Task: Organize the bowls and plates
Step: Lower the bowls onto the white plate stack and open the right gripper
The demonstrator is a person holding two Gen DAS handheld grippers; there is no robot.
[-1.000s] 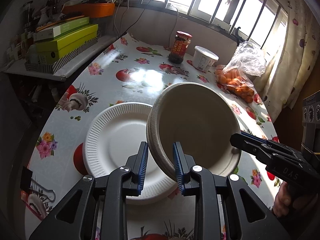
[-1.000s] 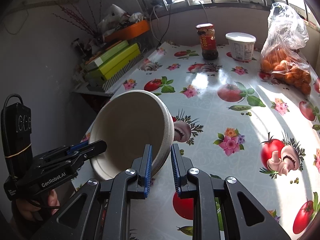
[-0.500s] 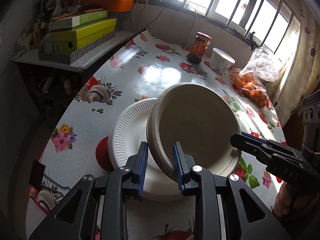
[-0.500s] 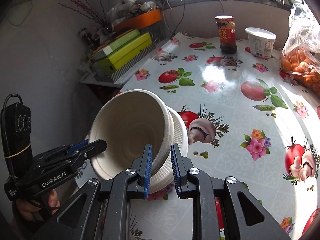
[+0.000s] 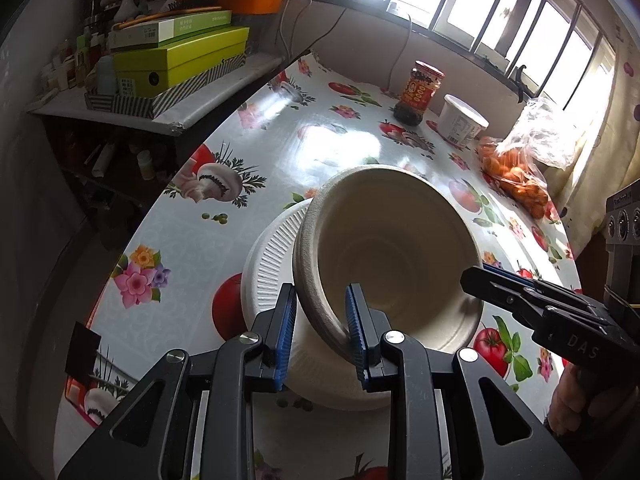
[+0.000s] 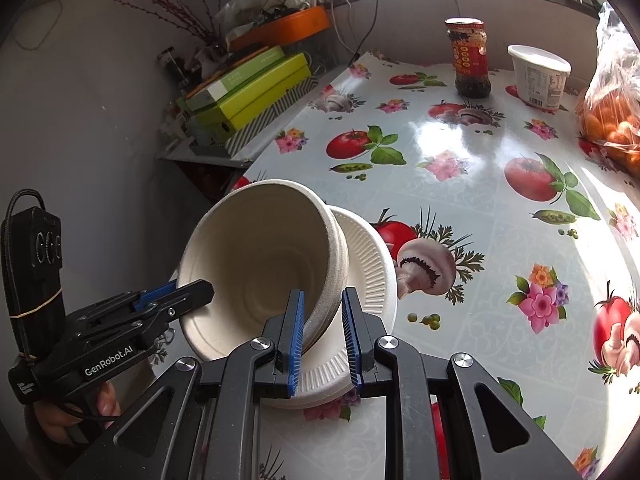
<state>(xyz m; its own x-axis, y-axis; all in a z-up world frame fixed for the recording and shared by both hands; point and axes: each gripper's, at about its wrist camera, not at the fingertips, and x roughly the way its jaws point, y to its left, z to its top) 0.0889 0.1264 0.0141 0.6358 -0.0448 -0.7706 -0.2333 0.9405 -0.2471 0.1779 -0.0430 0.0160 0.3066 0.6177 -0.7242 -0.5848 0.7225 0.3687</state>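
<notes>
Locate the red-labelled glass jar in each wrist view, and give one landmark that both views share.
Left wrist view: the red-labelled glass jar stands upper right of centre, left of the white plastic tub.
Right wrist view: the jar stands at upper right, again left of the tub.
Shared landmark: the stack of lime-green boxes on the side shelf.

You get hard daylight from the barred window [image 5: 500, 12], blown to white, glare patches on the glossy tablecloth [image 5: 340, 144] [image 6: 452, 136], dim shelf side [image 5: 120, 128] at left, sharp focus throughout, heavy fisheye bending and dark vignette at every corner.
</notes>
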